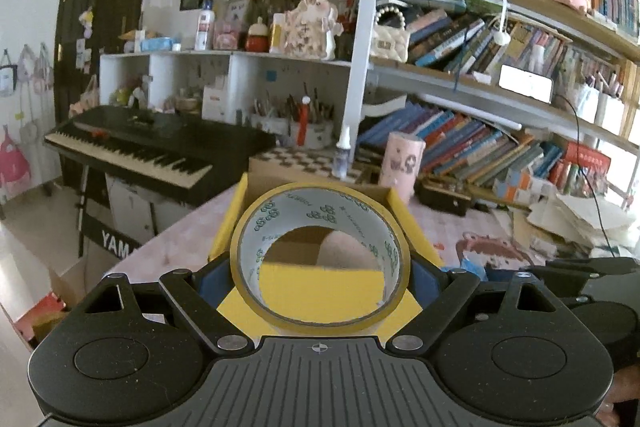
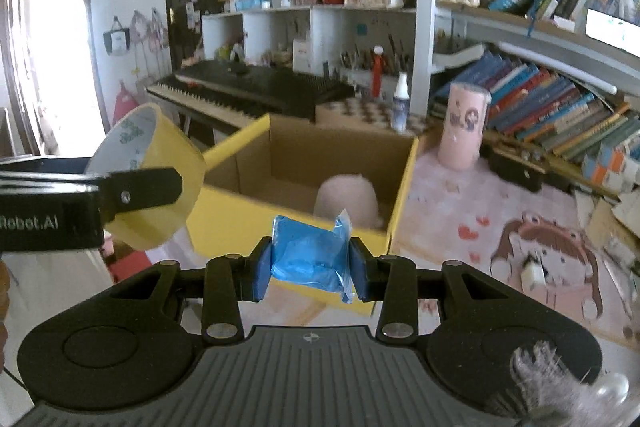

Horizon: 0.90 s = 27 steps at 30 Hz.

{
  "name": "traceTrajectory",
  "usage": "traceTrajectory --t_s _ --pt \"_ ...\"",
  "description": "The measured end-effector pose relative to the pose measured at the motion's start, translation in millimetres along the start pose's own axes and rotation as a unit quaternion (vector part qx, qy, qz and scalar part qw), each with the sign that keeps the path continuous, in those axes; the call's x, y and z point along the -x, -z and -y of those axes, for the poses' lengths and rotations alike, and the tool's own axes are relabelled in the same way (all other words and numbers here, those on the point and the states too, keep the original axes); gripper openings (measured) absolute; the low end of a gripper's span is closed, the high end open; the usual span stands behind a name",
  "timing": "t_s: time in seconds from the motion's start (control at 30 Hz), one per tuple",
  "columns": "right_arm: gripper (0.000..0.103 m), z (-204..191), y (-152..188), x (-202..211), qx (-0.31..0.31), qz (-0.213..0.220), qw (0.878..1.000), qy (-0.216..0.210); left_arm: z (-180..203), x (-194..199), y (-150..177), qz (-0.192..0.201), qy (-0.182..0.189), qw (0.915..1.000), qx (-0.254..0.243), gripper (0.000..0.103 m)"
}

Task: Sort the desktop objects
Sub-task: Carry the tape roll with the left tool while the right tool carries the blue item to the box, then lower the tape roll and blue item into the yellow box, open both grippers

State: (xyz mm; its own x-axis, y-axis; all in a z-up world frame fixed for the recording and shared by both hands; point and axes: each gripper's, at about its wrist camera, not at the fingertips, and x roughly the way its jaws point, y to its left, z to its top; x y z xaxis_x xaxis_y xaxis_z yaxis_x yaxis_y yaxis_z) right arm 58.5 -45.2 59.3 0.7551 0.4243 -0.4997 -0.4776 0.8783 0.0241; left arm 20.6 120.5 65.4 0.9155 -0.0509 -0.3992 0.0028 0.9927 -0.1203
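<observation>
My left gripper [image 1: 320, 277] is shut on a yellow tape roll [image 1: 320, 227], held in the air just before the open yellow cardboard box [image 1: 404, 223]. In the right wrist view the tape roll [image 2: 160, 167] and the left gripper's finger [image 2: 140, 187] hang at the box's left side. My right gripper [image 2: 310, 267] is shut on a blue plastic packet [image 2: 308, 255], held above the box's near wall [image 2: 240, 219]. A pink rounded object [image 2: 348, 199] lies inside the box.
A pink cylinder cup [image 2: 466, 125] and a small spray bottle [image 2: 400, 103] stand behind the box on the pink cartoon desk mat [image 2: 520, 219]. Rows of books [image 2: 560, 115] line the shelf at right. A black keyboard piano [image 2: 248, 87] stands beyond the desk's left edge.
</observation>
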Motion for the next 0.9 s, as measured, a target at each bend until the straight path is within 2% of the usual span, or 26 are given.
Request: traceTrajectory --t_s 0.23,0.4,0.63,0.9 --pt "0.037 14.0 -31.9 -32.0 0.005 0.02 1.0 -0.013 1.3 -36.2 -23.1 0.007 -0.006 0.9999 -0.009 0.089" --pt "0.037 27.7 -45.7 -61.0 0.018 0.013 1.0 -0.019 3.2 -67.4 -34.6 0.0 -0.014 0.9998 -0.01 0.089" --pt "0.037 37.2 -48.6 -106.7 0.069 -0.008 0.997 -0.025 5.6 -115.8 -30.9 -0.044 -0.031 0.9982 -0.025 0.089" --pt "0.036 37.0 -43.3 -148.6 0.126 -0.056 0.989 -0.058 11.1 -150.4 -22.6 -0.092 -0.046 0.9932 -0.053 0.089"
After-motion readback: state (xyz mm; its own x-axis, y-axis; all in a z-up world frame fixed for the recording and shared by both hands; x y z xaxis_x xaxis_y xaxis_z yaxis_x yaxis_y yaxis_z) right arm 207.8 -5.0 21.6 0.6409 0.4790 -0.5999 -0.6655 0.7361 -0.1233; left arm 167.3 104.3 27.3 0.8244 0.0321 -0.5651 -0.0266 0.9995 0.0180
